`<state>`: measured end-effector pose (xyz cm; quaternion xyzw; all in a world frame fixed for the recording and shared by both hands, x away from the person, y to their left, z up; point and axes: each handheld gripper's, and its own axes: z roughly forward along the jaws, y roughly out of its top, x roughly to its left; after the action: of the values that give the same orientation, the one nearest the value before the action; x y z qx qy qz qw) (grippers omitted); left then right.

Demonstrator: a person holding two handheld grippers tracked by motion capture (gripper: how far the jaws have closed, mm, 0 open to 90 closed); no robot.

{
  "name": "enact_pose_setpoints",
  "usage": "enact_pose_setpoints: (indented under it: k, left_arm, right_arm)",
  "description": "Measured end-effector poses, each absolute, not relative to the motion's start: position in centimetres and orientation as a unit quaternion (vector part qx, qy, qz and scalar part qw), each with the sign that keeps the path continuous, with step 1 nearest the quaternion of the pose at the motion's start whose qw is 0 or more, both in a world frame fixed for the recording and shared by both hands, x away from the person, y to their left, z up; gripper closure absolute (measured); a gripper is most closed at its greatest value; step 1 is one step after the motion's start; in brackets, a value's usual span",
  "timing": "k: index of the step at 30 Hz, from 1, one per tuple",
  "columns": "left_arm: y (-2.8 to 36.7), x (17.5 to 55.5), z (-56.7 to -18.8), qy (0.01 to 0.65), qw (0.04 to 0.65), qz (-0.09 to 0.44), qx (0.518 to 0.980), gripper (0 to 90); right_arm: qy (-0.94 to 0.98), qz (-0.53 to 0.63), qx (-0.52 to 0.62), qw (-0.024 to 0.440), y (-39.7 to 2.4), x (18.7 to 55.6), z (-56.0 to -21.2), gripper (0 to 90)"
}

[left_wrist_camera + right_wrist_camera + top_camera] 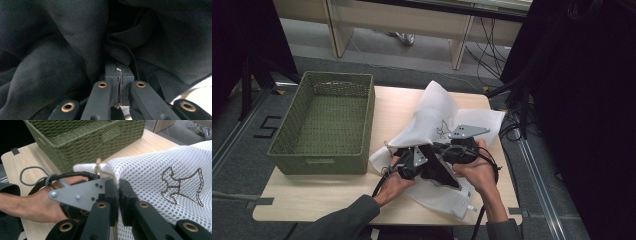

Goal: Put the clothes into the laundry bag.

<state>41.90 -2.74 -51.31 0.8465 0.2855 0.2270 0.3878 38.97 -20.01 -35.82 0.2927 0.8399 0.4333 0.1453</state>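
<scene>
both forearms come in from 6 o'clock in the high view and meet over the white mesh laundry bag [439, 120], which lies on the wooden table [322, 192] at 3 o'clock of the green woven basket [324, 122]. the left gripper [414, 160] points toward 2 o'clock into a dark garment [62, 50] at the bag's mouth; its jaws are closed, pinching a thin edge of fabric. the right gripper [118, 192] is pressed shut on the bag's mesh rim and its cord [100, 170], just beside the left hand [37, 202].
</scene>
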Motion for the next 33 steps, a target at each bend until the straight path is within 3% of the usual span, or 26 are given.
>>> enact_pose_setpoints:
  k: [1, 3, 5, 11, 14, 20, 29, 33]
  left_arm:
    - [-2.2, 42.4, -50.8, 0.235, 0.37, 0.254, 0.862, 87.4]
    - [-2.0, 41.7, -50.7, 0.249, 0.377, 0.241, 0.859, 84.0]
    - [-1.9, 41.4, -50.7, 0.252, 0.399, 0.191, 0.861, 78.9]
    - [-0.3, 39.3, -49.5, 0.26, 0.398, 0.162, 0.865, 55.2]
    - [0.3, 38.4, -49.1, 0.252, 0.397, 0.158, 0.868, 49.7]
    - [-0.8, 38.3, -50.1, 0.236, 0.398, 0.139, 0.876, 55.6]
    - [-3.6, 40.2, -51.6, 0.251, 0.398, 0.154, 0.869, 79.7]
    - [-4.0, 41.4, -51.6, 0.263, 0.392, 0.192, 0.86, 82.3]
  right_arm:
    - [0.839, 0.433, 0.292, 0.152, -20.1, 39.0, -35.8, 87.1]
    - [0.839, 0.433, 0.296, 0.142, -20.2, 39.0, -35.8, 87.1]
    - [0.839, 0.432, 0.297, 0.148, -20.2, 39.0, -35.8, 87.1]
    - [0.84, 0.43, 0.299, 0.143, -20.1, 38.9, -35.9, 87.1]
    - [0.841, 0.429, 0.298, 0.143, -20.1, 39.0, -35.9, 87.1]
    - [0.84, 0.427, 0.303, 0.142, -19.9, 38.9, -36.0, 87.1]
    - [0.843, 0.428, 0.295, 0.142, -20.0, 39.0, -36.0, 87.1]
    - [0.841, 0.426, 0.302, 0.143, -19.9, 38.9, -36.0, 87.1]
